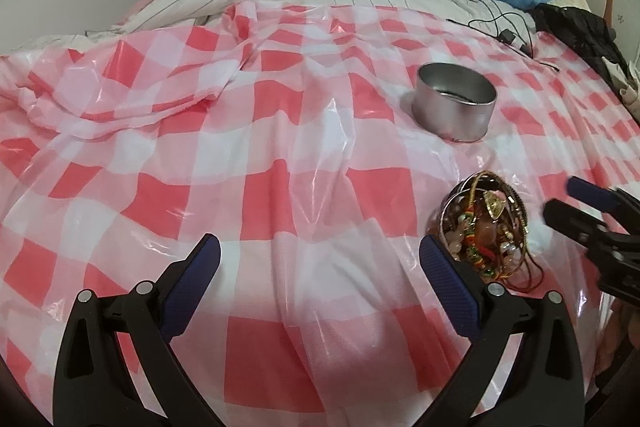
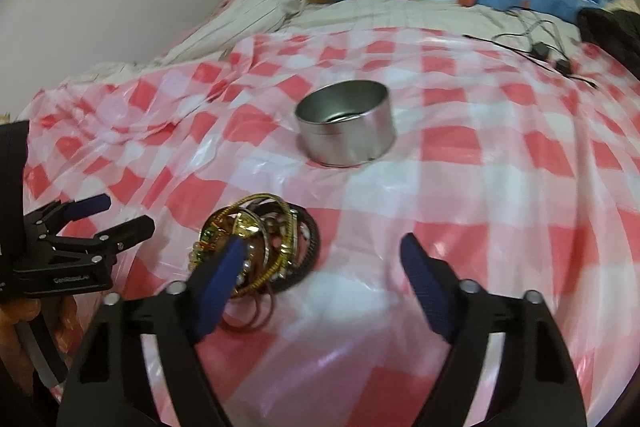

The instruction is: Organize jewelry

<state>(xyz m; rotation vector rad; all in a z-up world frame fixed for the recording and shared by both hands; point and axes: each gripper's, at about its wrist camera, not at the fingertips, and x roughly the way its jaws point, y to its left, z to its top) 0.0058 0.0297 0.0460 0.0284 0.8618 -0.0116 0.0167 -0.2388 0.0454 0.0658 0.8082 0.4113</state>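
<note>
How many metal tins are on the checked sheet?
1: an open round tin stands upright on the checked sheet, beyond the jewelry pile. None else visible.

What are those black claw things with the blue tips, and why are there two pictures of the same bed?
They are grabbing tools; a person holds one in each hand. Each has a camera looking along its fingers, hence two pictures. One looks from the left gripper, one from the right gripper. Both are open and hold nothing. On the pink checked plastic sheet lies a pile of jewelry, bangles and beads, and behind it stands a round metal tin with no jewelry visible inside.
</note>
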